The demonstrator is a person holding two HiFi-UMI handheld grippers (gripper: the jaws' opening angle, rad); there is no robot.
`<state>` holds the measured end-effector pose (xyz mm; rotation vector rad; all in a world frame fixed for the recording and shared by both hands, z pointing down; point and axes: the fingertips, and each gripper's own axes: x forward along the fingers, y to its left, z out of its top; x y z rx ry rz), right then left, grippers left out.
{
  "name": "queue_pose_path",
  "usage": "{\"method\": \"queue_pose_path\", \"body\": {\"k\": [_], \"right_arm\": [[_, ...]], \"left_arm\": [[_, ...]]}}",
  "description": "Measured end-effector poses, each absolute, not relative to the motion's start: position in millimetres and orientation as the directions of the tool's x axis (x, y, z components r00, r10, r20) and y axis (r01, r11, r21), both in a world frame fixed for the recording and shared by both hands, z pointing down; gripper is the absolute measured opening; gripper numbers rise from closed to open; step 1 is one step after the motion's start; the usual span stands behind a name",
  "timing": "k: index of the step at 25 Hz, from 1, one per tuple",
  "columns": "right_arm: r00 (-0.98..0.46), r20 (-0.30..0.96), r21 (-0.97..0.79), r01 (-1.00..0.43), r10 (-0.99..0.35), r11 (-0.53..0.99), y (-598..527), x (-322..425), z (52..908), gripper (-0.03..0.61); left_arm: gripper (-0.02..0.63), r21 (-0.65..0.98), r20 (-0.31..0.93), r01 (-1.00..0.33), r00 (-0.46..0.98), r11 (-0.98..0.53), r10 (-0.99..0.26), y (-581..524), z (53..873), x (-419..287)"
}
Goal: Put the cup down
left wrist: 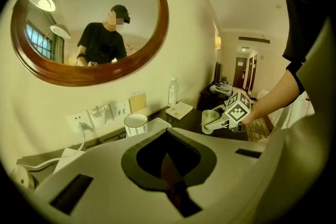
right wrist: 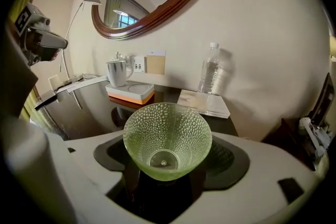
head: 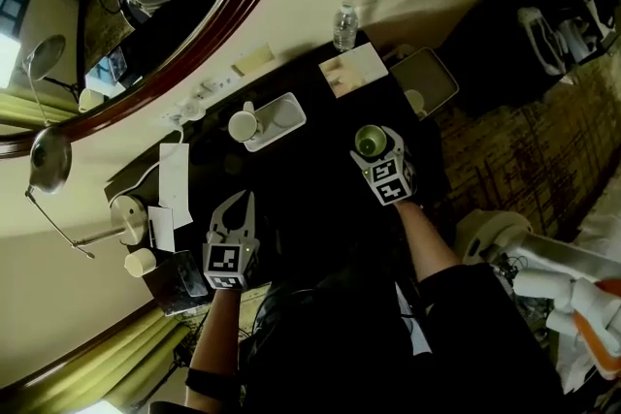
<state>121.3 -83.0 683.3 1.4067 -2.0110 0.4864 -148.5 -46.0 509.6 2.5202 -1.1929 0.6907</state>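
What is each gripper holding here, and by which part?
The right gripper clamps the green dimpled cup across its lower wall, near the base. The left gripper is shut and empty.

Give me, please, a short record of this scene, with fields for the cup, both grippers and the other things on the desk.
held thing: empty green dimpled cup
right gripper: shut on the cup, over the dark desk
left gripper: shut, empty
cup touching desk: cannot tell
also on desk: white mug on a white tray; water bottle by the wall
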Motion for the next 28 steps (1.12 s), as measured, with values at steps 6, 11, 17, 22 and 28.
{"method": "queue_pose_path", "body": {"k": [6, 11, 17, 22, 28], "right_arm": [[-0.185, 0.676, 0.071, -0.947, -0.713, 0.313, -76, 127, 689, 0.429], [-0.177, 0.662, 0.069, -0.953, -0.728, 0.294, -76, 128, 685, 0.46], [-0.183, 0.637, 0.072, -0.953, -0.749, 0.294, -70, 128, 651, 0.465], [-0.23, 0.601, 0.036, -0.949, -0.765, 0.314, -54, 118, 603, 0.456], [-0.318, 0.505, 0.009, -0.928, -0.802, 0.374, -40, 101, 548, 0.34]], "left_arm": [[0.001, 0.023, 0.508, -0.774, 0.554, -0.633, -0.66, -44, 500, -153], [0.001, 0.017, 0.494, -0.781, 0.55, -0.624, -0.674, -35, 496, -159], [0.001, 0.051, 0.489, -0.802, 0.54, -0.596, -0.685, -21, 496, -163], [0.001, 0.055, 0.468, -0.804, 0.545, -0.592, -0.696, -17, 493, -165], [0.001, 0.05, 0.426, -0.805, 0.552, -0.591, -0.716, -19, 485, -167]]}}
